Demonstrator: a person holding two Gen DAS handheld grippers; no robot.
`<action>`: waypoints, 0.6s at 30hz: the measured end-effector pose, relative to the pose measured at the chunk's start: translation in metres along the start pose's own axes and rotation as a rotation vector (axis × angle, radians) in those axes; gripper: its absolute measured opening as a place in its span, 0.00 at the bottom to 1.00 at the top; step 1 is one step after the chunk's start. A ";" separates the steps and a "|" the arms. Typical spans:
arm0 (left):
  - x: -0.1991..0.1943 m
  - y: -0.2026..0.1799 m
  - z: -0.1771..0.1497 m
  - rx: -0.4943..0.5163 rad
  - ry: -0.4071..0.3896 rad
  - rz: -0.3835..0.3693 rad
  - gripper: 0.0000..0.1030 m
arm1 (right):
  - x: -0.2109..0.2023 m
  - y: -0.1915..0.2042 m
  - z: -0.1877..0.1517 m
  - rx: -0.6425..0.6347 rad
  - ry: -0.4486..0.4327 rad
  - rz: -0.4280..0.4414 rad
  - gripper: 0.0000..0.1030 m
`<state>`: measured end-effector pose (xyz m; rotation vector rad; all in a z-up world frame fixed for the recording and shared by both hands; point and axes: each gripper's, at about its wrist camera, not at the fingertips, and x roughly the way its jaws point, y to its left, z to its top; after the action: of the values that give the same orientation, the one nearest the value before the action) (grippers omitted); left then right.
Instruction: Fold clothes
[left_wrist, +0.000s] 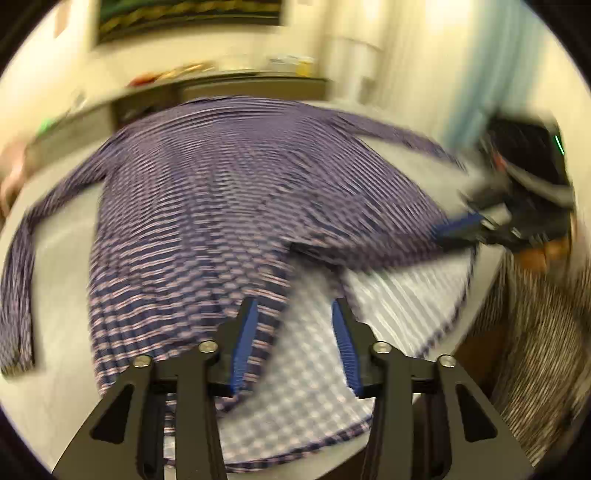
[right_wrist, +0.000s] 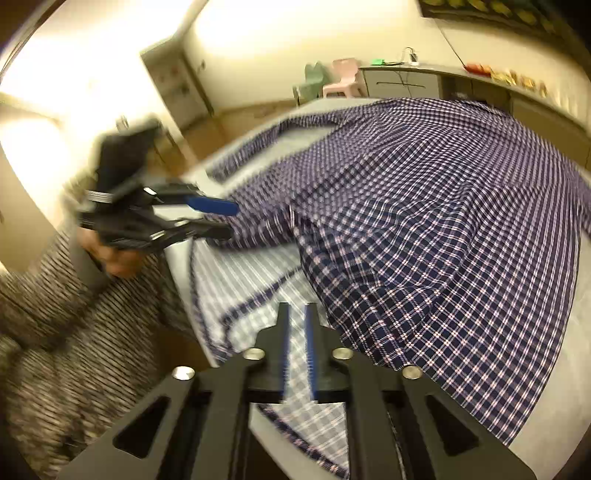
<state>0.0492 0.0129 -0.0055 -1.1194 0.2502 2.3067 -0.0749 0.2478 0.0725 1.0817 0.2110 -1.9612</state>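
Blue-padded left gripper (left_wrist: 293, 314), seemingly empty, tilts over shirt (left_wrist: 221, 184).

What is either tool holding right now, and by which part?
Nothing. The left tool is open above the plaid shirt; the right tool is nearly closed, with no cloth between its fingers.
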 end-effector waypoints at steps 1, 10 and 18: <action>0.009 -0.006 -0.002 0.031 0.026 0.015 0.47 | 0.011 0.004 0.000 -0.033 0.023 -0.049 0.35; 0.044 0.028 -0.009 -0.021 0.096 0.072 0.31 | 0.072 0.000 0.003 -0.157 0.133 -0.274 0.21; 0.005 0.039 -0.022 -0.071 0.040 0.019 0.05 | 0.033 -0.018 0.009 0.002 0.077 -0.089 0.04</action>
<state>0.0400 -0.0259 -0.0262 -1.2038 0.1970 2.3282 -0.1026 0.2342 0.0486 1.1680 0.3030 -2.0004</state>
